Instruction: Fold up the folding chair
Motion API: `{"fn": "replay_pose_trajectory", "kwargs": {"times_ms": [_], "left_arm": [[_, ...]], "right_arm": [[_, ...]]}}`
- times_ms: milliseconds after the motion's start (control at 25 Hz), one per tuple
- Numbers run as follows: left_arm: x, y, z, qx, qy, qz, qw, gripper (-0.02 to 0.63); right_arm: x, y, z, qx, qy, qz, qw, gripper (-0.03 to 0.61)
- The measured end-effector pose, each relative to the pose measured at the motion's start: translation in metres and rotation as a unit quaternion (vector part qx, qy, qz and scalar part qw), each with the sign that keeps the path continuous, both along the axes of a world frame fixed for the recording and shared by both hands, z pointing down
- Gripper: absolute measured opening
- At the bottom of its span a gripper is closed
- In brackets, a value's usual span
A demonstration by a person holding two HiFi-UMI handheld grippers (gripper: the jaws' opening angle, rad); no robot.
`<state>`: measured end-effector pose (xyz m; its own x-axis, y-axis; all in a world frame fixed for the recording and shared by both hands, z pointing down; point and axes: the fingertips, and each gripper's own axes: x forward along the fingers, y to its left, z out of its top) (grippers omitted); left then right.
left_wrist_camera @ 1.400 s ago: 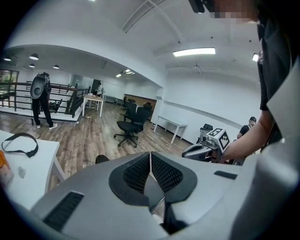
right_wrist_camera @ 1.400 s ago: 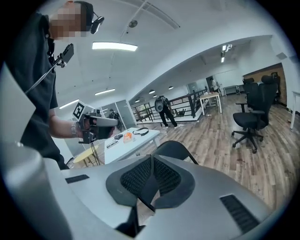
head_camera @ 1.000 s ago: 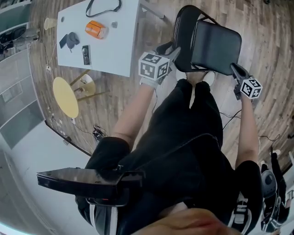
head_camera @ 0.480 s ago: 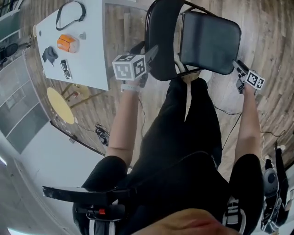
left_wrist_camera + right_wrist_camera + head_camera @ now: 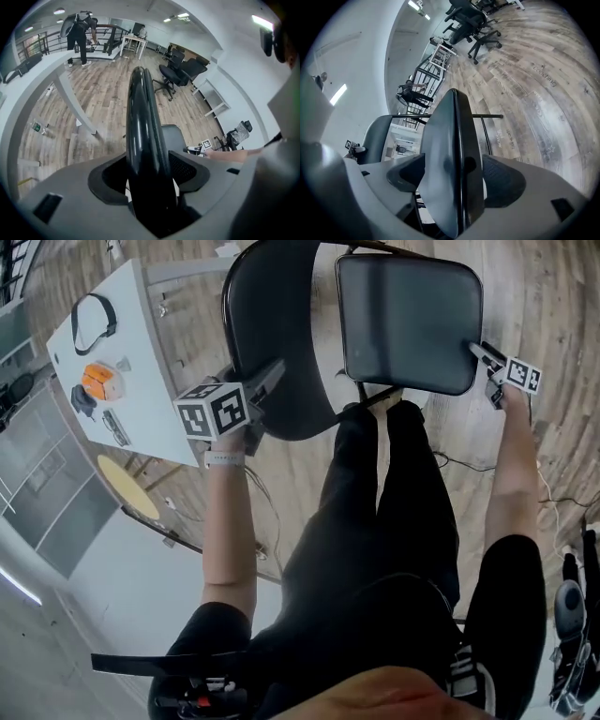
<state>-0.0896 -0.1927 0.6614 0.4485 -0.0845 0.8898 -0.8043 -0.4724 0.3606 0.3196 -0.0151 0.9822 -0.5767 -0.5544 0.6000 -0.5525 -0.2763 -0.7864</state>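
Clearly the folding chair point(image 5: 298, 404) stands right before both grippers: the left gripper point(image 5: 269, 377), jaws wide, straddles the backrest point(image 5: 267, 315) rim without squeezing, while the right gripper point(image 5: 478, 352) is opening its jaws, with the seat point(image 5: 408, 320) edge between them.

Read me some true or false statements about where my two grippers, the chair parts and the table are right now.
1. The backrest stands between the left gripper's jaws. True.
2. An orange thing lies on the table. True.
3. The right gripper is at the table. False: it is at the seat's edge, which stands between its opening jaws.
4. The seat is folded flat against the backrest. False: it juts out from it.
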Motion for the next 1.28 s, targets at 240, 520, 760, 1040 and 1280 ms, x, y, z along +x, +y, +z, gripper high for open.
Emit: {"fn": "replay_pose_trajectory", "kwargs": {"times_ms": [240,520,760,1040,1280], "left_arm": [[0.003,0.003,0.006,-0.035,-0.021,0.023,0.9989,0.216],[0.01,0.003,0.003,-0.043,-0.009,0.047,0.998,0.098],[0.012,0.004,0.001,-0.057,0.007,0.042,0.9975,0.069],[0.014,0.004,-0.005,-0.057,0.004,0.036,0.9978,0.055],[0.017,0.008,-0.023,-0.045,-0.005,0.044,0.998,0.054]], "right_arm": [[-0.008,-0.009,0.018,-0.01,-0.049,-0.01,0.999,0.354],[-0.021,-0.015,0.03,-0.002,-0.069,-0.057,0.996,0.351],[-0.021,-0.013,0.033,0.006,-0.09,-0.056,0.994,0.319],[-0.027,-0.015,0.025,0.021,-0.125,-0.044,0.991,0.31],[-0.036,-0.013,0.005,0.013,-0.137,-0.052,0.989,0.291]]}}
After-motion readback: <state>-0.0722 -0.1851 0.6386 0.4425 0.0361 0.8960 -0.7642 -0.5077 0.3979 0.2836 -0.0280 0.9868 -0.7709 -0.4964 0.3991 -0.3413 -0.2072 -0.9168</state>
